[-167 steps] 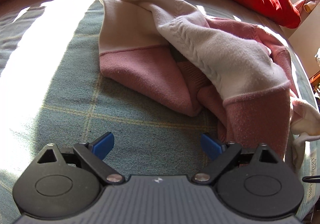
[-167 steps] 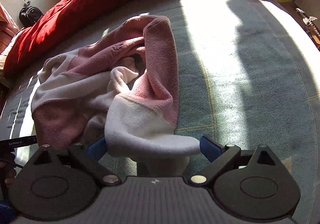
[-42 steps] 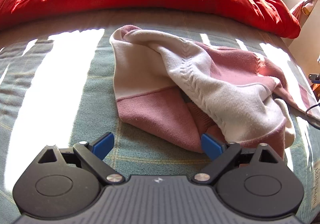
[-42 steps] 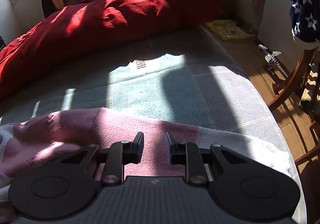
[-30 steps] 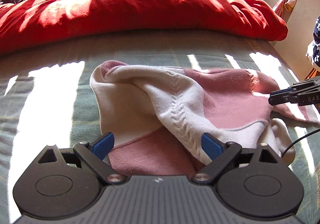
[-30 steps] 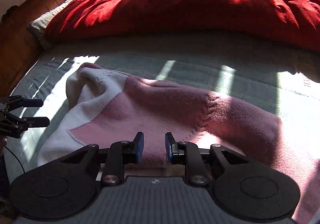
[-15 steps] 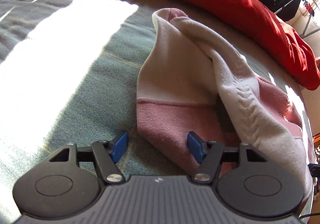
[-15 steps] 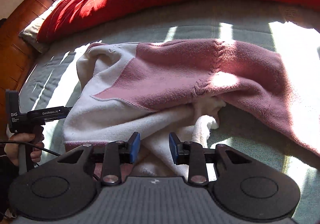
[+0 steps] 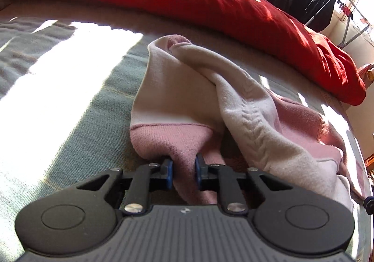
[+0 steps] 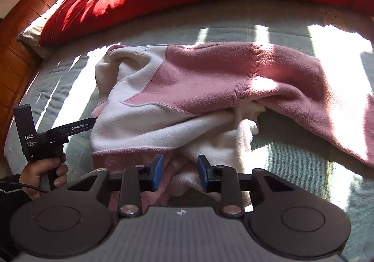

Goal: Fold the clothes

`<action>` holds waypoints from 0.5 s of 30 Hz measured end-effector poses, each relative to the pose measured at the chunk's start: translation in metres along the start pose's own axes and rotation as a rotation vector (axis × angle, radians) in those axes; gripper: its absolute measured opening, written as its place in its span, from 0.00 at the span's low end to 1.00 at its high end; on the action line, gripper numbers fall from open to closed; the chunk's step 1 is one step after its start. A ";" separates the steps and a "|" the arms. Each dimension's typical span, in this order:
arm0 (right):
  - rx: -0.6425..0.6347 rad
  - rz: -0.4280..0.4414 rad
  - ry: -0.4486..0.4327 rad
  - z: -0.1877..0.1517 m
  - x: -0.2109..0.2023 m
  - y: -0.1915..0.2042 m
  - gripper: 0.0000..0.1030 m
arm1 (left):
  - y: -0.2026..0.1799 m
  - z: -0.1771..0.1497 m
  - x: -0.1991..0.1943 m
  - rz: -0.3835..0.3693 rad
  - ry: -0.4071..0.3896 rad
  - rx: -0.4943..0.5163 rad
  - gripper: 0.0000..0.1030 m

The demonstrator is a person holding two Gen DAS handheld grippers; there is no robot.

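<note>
Sweater (image 9: 177, 107): pink and white knit, colour-blocked, cable stitch along the seams. Lies crumpled on the bed, not flat. From my right side it spreads wide, pink panel on top, white part bunched toward the left and underneath, one pink section trailing off to the right. From my left side a white fold drapes diagonally over the pink. Pink ribbed hem corner at the near edge is pinched and lifted slightly.

Bare blanket (image 9: 58, 103) lies wide open beside the sweater (image 9: 245, 121); beyond it the red duvet (image 9: 210, 4) walls off the far side.
</note>
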State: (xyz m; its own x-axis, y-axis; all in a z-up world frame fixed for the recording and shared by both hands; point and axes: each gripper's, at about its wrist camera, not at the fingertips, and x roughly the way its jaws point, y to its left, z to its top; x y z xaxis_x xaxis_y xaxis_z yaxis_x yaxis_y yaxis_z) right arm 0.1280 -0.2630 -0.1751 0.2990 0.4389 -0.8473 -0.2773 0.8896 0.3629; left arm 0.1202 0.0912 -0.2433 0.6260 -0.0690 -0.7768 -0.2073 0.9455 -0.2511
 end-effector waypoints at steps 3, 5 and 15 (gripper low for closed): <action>0.004 -0.016 -0.004 0.000 -0.003 0.002 0.35 | 0.011 0.007 -0.012 0.031 -0.028 0.003 0.15; 0.004 -0.020 -0.003 0.000 -0.004 0.004 0.35 | 0.028 0.017 -0.024 0.084 -0.045 0.016 0.15; -0.043 -0.034 0.006 0.006 -0.007 0.016 0.35 | 0.084 0.059 -0.042 0.291 -0.089 0.117 0.15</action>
State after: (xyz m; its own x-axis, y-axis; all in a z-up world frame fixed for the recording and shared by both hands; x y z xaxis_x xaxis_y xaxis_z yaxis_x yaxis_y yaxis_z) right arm 0.1269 -0.2511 -0.1607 0.3037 0.4074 -0.8613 -0.3064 0.8977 0.3166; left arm 0.1208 0.1922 -0.1979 0.6178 0.2327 -0.7511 -0.3026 0.9520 0.0461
